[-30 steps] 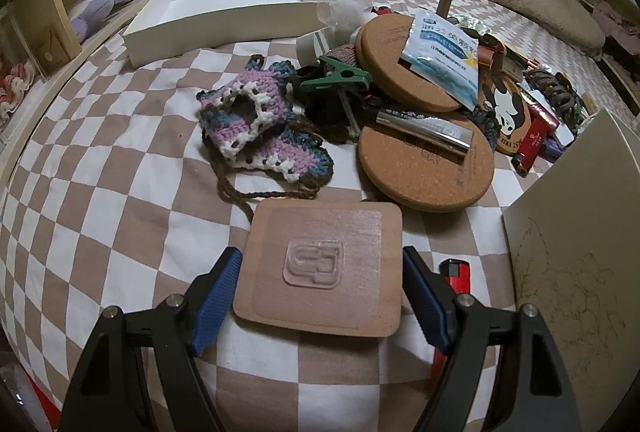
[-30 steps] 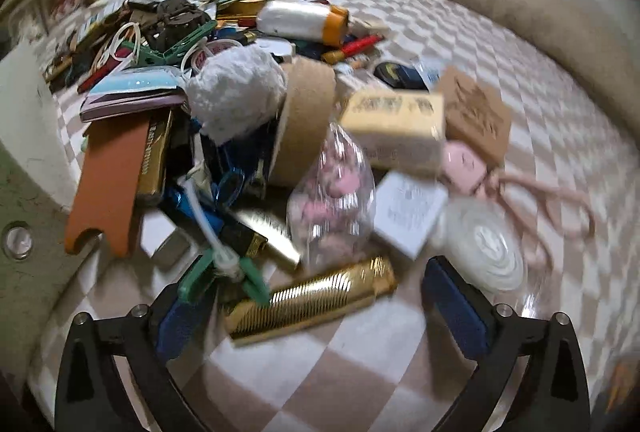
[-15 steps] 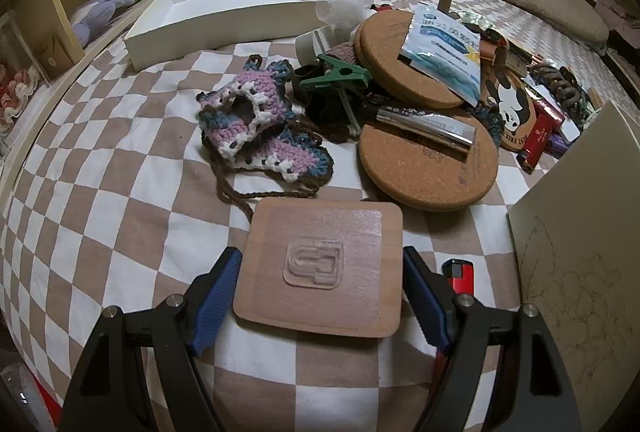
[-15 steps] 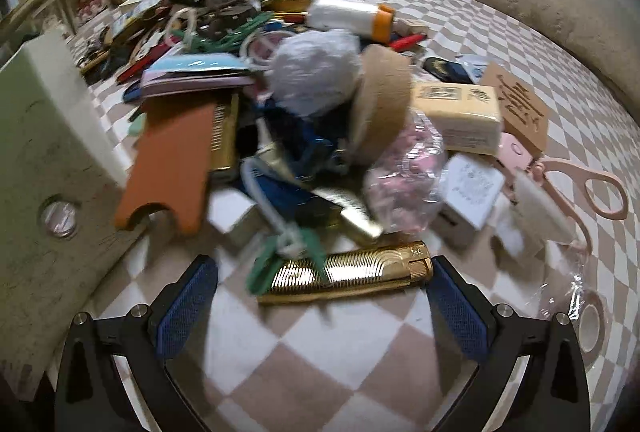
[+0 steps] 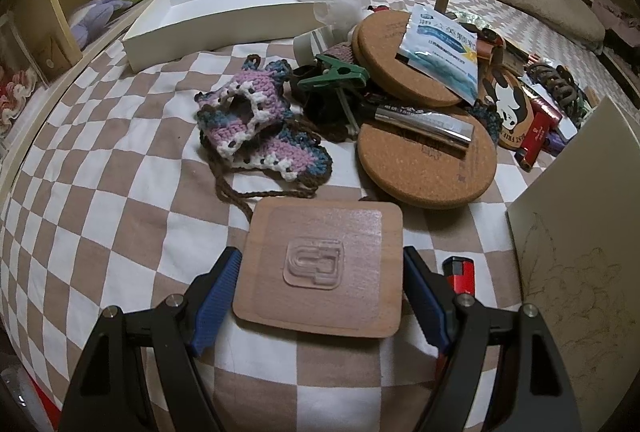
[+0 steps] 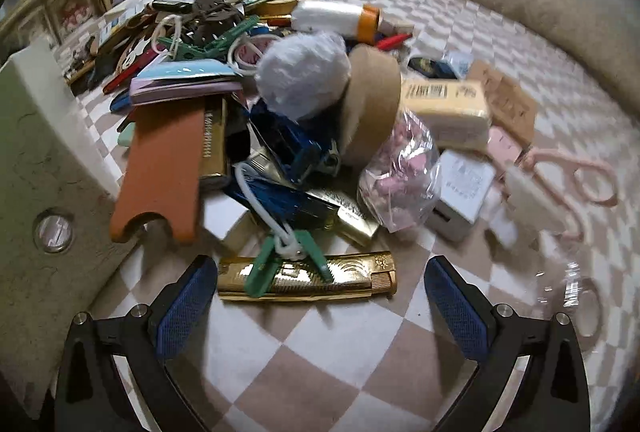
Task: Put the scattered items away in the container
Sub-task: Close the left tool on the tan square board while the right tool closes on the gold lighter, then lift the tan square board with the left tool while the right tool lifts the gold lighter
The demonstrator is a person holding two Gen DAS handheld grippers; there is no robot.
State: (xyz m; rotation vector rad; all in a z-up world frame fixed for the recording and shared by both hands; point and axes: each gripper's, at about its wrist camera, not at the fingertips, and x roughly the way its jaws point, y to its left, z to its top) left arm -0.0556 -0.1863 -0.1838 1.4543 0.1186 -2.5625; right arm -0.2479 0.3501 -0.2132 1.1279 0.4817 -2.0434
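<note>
In the left wrist view, my left gripper (image 5: 320,260) is shut on a square brown coaster (image 5: 320,268), with a blue pad against each side edge, just above the checked bedcover. The white open box (image 5: 224,25) stands at the far left, with nothing visible in it. In the right wrist view, my right gripper (image 6: 320,268) stands open and wide above the bedcover. A gold ribbed bar (image 6: 308,282) lies crosswise between the fingers, untouched. A green clothespin (image 6: 280,260) on a white cord rests on top of it.
A crocheted pouch (image 5: 256,123), cork coasters (image 5: 428,167), a silver tube (image 5: 424,121) and a red lighter (image 5: 460,272) lie ahead of the left gripper. A pale board (image 5: 576,272) stands at the right. The right view shows a heaped pile, pink scissors (image 6: 572,183) and a shelf behind.
The right gripper has swung in on the gold bar, which now lies level between its fingers; the pile has shifted in view. The left gripper and its coaster have not moved.
</note>
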